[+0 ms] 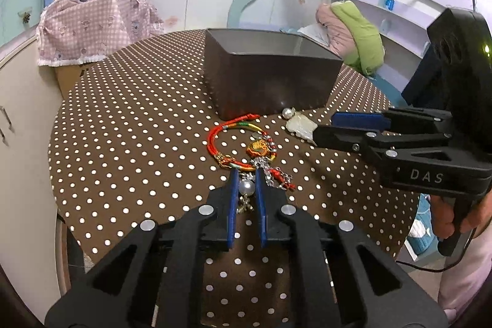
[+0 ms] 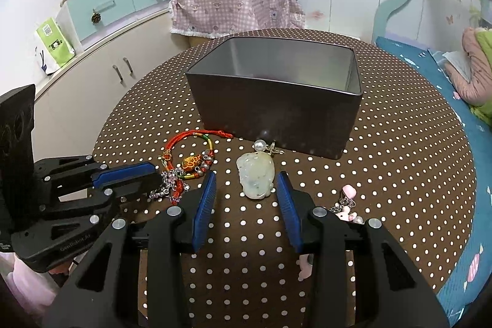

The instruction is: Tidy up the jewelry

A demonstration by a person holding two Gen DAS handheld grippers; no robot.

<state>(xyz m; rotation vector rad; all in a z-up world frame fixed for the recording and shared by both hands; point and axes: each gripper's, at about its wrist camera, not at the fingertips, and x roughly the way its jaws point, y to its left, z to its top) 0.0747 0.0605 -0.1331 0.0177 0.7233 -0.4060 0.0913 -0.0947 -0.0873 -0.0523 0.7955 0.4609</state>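
**Claws over the jewelry, tin box behind**

On the brown polka-dot tabletop [image 2: 384, 162]: a dark rectangular tin box [image 2: 276, 109], open-topped, standing toward the far side. Just in front of it, a pale jade pendant [image 2: 256, 179] with a pearl bead [image 2: 259, 145] at its top, lying flat between the blue pads of the right claw [image 2: 249, 202]; pads parted and well clear of the stone on both sides, touching nothing. To the left of it, a red cord bracelet [image 2: 187, 149] with an orange charm and small metal beads, tangled with silver chain. At the right edge, near the right claw's outer finger, a pink charm cluster [image 2: 346, 202].

Left claw [image 1: 246, 199] drawn narrow, blue pads pressed against a pearl keychain [image 1: 247, 187] on the near end of the chain tangle, beside the bracelet.

Readable lettering: "DAS" on the right claw's body in the left wrist view; "GenRobot.AI", small and partly legible, on the left claw's body in the right wrist view.
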